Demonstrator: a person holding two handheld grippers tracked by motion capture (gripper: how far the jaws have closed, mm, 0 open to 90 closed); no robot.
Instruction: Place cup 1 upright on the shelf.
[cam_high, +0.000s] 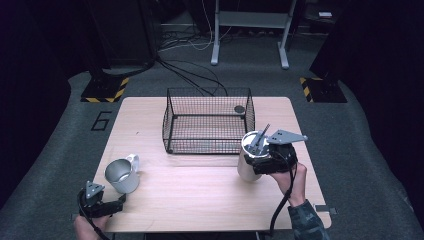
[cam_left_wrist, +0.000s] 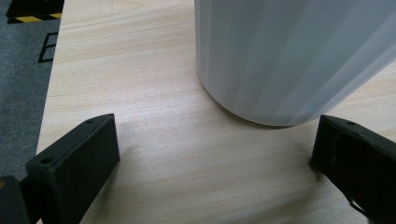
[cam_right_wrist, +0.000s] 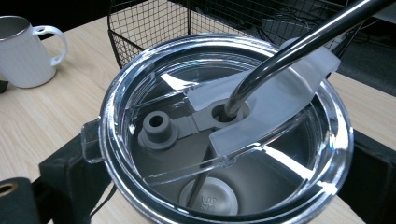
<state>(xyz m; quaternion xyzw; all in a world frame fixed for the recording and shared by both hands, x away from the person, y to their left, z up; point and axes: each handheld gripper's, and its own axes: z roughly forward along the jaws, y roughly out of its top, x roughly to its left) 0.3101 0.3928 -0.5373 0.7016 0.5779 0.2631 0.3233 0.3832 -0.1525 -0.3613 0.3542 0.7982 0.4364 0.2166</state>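
Right hand-held gripper (cam_high: 260, 159) clamps the steel tumbler (cam_high: 248, 162) upright on the surface (cam_high: 200, 190), just in front of the wire basket (cam_high: 208, 122), straw (cam_right_wrist: 299, 49) leaning basketward; left hand-held gripper (cam_high: 121, 198) gapes wide just short of the white mug (cam_high: 122, 175)

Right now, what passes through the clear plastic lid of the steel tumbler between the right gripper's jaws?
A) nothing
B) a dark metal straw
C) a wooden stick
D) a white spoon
B: a dark metal straw enters the hole in the clear plastic lid of the steel tumbler, with the right gripper around it.
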